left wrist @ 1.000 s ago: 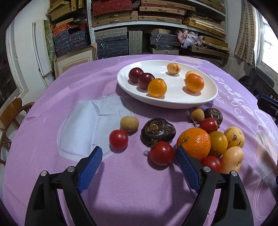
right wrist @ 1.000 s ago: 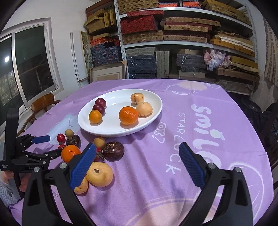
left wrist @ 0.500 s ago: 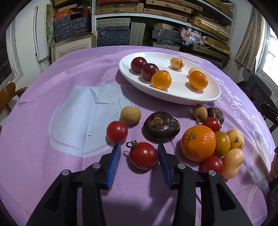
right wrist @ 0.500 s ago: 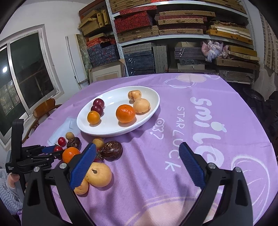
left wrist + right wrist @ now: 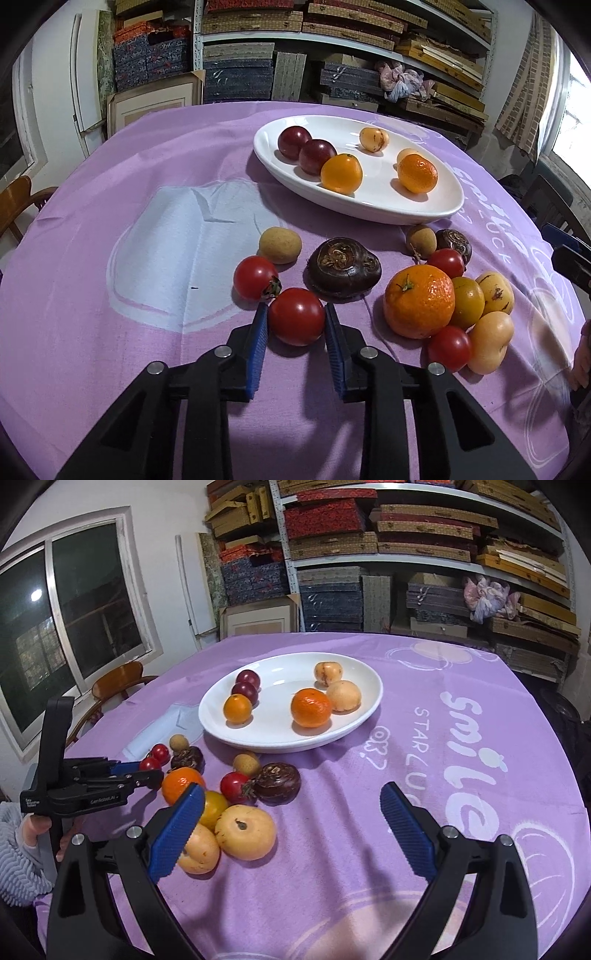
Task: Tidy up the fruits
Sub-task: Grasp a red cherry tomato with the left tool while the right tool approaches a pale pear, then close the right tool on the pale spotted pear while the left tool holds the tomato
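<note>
so the left gripper was clamped on a red tomato, with a blue pad pressed against each side and the fruit sitting right between the tips, still down on the purple tablecloth. the white plate was found up and to the right of the claw in the left wrist view, past the dark wrinkled fruit that lay just behind the tomato. so the carry, most likely, would have to be lifted over that dark fruit and angled right to reach the plate. a second tomato was touching or nearly touching the held one on its upper left, its green stem tucked against the left pad, so it could get nudged on the lift.

the held tomato looked round with no real long axis, glossy, smooth and firm, so slipping was judged a bigger risk than crushing.

the right gripper was held wide apart with nothing between its pads, over the cloth beside the yellow fruits, and it was farther from the tomato than the left one.
</note>
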Demonstrator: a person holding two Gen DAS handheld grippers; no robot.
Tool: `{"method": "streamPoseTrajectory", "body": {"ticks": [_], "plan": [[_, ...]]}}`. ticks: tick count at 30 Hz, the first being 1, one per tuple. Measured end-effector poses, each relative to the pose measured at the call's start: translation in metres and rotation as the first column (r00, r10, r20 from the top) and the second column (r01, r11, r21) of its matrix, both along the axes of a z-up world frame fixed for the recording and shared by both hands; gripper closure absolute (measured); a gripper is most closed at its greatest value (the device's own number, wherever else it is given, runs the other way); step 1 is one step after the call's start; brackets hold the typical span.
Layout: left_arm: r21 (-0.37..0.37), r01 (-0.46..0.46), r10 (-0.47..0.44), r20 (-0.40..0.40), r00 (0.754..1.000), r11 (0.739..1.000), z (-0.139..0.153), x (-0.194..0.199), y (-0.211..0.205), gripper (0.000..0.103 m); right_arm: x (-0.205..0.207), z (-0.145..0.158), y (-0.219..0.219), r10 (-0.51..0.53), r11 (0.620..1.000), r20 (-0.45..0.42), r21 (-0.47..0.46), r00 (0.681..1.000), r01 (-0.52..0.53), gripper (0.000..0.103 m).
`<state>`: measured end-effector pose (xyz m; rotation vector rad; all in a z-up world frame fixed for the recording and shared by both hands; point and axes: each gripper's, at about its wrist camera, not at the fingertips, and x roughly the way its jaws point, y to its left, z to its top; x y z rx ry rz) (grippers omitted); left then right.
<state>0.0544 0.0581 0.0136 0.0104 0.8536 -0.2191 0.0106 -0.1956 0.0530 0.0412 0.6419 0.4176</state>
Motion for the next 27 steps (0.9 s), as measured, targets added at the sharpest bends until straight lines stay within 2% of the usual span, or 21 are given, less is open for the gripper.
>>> {"method": "streamPoseTrajectory", "body": {"ticks": [8,9,11,13,20,25,27], "plan": [[0.01,-0.02,0.02,0.015,1.0,1.0,0.004,-0.001,0.004,0.073,-0.004,-0.007,0.017,0.053,0.998,-0.021,-0.042,0.998,-0.053,0.01],[0.01,-0.021,0.021,0.021,1.0,1.0,0.006,-0.003,0.004,0.073,-0.003,-0.008,0.018,0.056,0.997,-0.03,-0.043,0.998,-0.057,0.011],[-0.002,-0.02,0.02,0.028,0.999,1.0,0.01,-0.007,0.007,0.073,-0.001,-0.012,0.022,0.073,0.996,-0.053,-0.056,0.996,-0.076,0.029],[-0.01,-0.022,0.022,0.034,0.999,1.0,0.012,-0.013,0.01,0.073,0.0,-0.017,0.027,0.087,0.993,-0.074,-0.069,0.993,-0.093,0.035],[-0.016,-0.01,0.01,0.04,0.999,1.0,0.012,-0.021,0.012,0.073,0.008,-0.027,0.035,0.085,0.992,-0.114,-0.082,0.99,-0.095,0.037],[-0.013,0.007,-0.007,0.037,0.999,1.0,0.011,-0.023,0.008,0.073,0.02,-0.037,0.03,0.07,0.995,-0.185,-0.057,0.98,-0.082,0.044],[-0.016,0.008,-0.008,0.037,0.999,1.0,0.011,-0.022,0.008,0.073,0.021,-0.037,0.027,0.051,0.996,-0.186,-0.065,0.981,-0.064,0.049]]}}
